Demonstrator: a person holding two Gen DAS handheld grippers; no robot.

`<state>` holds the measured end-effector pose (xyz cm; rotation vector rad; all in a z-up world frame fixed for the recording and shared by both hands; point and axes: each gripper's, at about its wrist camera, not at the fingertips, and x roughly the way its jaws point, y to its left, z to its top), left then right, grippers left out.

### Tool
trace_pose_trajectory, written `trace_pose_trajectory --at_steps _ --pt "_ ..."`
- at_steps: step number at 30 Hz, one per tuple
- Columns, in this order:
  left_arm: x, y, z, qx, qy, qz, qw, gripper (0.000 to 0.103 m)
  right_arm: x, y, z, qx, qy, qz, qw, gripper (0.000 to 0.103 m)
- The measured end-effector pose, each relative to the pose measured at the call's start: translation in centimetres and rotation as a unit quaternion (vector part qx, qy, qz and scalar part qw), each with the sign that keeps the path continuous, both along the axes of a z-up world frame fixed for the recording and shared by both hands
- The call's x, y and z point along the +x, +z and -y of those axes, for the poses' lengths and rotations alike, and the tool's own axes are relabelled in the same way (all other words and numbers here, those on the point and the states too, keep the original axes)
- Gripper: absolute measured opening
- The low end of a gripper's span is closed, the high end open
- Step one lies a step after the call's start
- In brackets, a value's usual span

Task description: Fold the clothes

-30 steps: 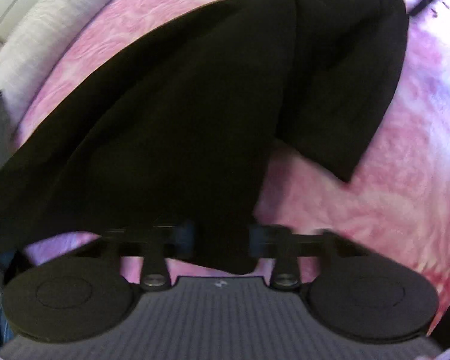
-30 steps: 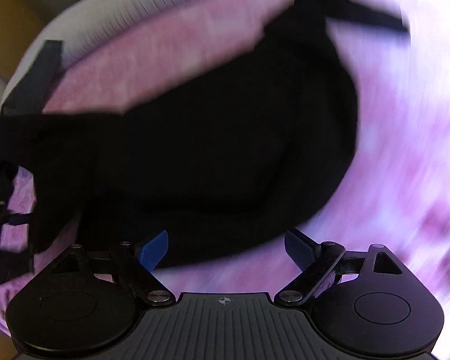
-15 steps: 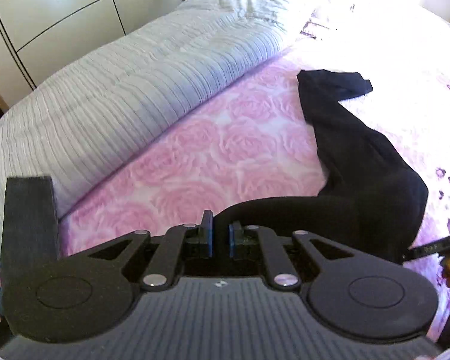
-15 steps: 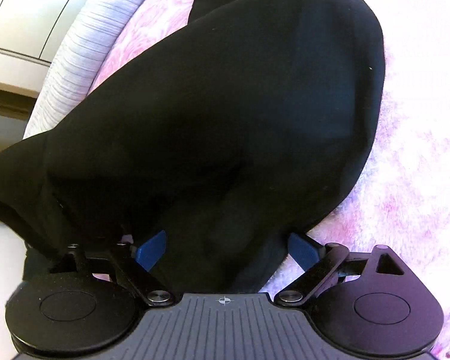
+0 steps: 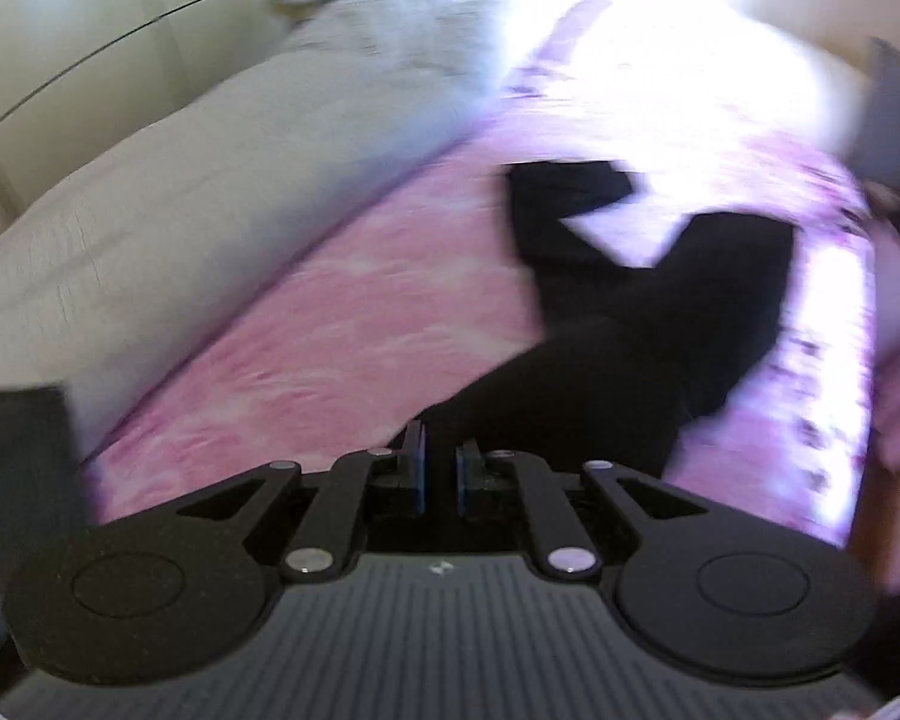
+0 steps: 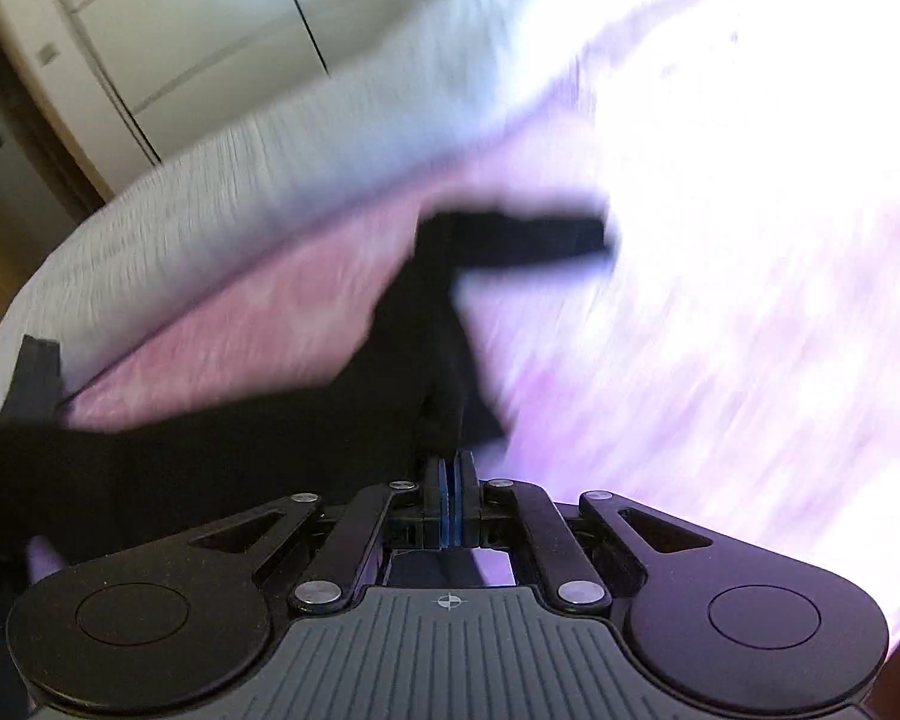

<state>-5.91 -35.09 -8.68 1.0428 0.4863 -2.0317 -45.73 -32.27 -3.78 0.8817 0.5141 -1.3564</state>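
Note:
A black garment (image 5: 642,324) hangs stretched above the pink rose-patterned bedspread (image 5: 306,330), its far end trailing on the bed. My left gripper (image 5: 440,462) is shut on one edge of the cloth, which runs off to the right. In the right wrist view the same black garment (image 6: 426,324) stretches off to the left and ahead, and my right gripper (image 6: 450,483) is shut on its near edge. Both views are blurred by motion.
A long grey-white striped bolster (image 5: 150,228) lies along the left side of the bed, with cream wardrobe doors (image 6: 198,42) behind it. A dark flat strap-like piece (image 5: 27,462) stands at the left edge. The far bed is washed out by bright light.
Both grippers have risen, lifting the garment off the bed so more of the room shows. The right gripper's jaws, wide apart around the cloth before, have shut on it.

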Motion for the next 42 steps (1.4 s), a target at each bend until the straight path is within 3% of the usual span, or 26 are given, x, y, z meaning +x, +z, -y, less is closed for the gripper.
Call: trace_pose_trajectory --at_steps 4,9,12,15,18,19,22,23,24,25,27,29,34,37,42 --pt "-4.6 2.3 -5.4 0.032 -0.078 -0.037 0.9957 0.005 -3.0 9.0 -0.8 -0.054 0.050 -0.089 0.993 0.000" --pt "-11.9 4.1 -10.7 0.071 -0.139 -0.075 0.9849 0.003 -10.2 15.1 -6.5 -0.098 0.083 -0.156 0.979 0.000" --pt "-17.6 4.1 -11.7 0.085 -0.159 -0.104 0.9781 0.003 -10.4 15.8 -2.5 -0.115 0.101 -0.198 0.968 0.000" --pt "-24.3 1.9 -10.6 0.105 -0.142 -0.116 0.9774 0.004 -14.2 15.7 0.1 -0.123 0.119 -0.237 0.956 0.000" --pt "-30.5 -2.0 -8.2 0.147 -0.094 -0.121 0.9772 0.007 -16.1 10.8 7.0 -0.108 0.154 -0.242 0.952 0.000" --pt "-32.3 -3.5 -7.3 0.165 -0.074 -0.124 0.9756 0.013 -17.2 9.3 8.6 -0.102 0.169 -0.250 0.948 0.000" --pt "-35.5 -6.2 -5.4 0.180 -0.039 -0.104 0.9773 0.030 -18.3 3.0 13.9 -0.074 0.184 -0.335 0.921 0.002" --pt "-36.0 -6.7 -5.0 0.180 -0.033 -0.092 0.9787 0.030 -18.4 1.2 14.4 -0.060 0.181 -0.342 0.920 0.005" --pt "-36.2 -7.1 -4.5 0.179 -0.026 -0.081 0.9802 0.030 -18.6 -0.6 14.9 -0.046 0.178 -0.349 0.919 0.018" --pt "-36.0 -7.4 -4.1 0.173 -0.015 -0.070 0.9822 0.032 -18.7 -1.6 14.5 -0.043 0.178 -0.334 0.925 0.039" --pt "-35.1 -8.0 -2.8 0.164 0.013 -0.048 0.9853 0.034 -18.5 -3.6 13.1 -0.034 0.195 -0.281 0.939 0.065" --pt "-34.2 -8.6 -1.2 0.143 0.039 -0.021 0.9887 0.038 -17.4 -6.4 11.1 -0.014 0.225 -0.242 0.944 0.067" --pt "-32.0 -10.8 3.7 0.099 0.072 0.032 0.9919 0.045 -12.6 -12.8 7.7 0.055 0.288 -0.190 0.937 0.067" --pt "-31.6 -12.6 6.7 0.068 0.054 0.062 0.9943 0.056 -10.9 -15.3 5.9 0.080 0.304 -0.175 0.933 0.067" --pt "-32.4 -17.3 12.0 0.023 -0.018 0.100 0.9945 0.057 -14.2 -16.1 6.0 0.107 0.241 -0.190 0.946 0.067"
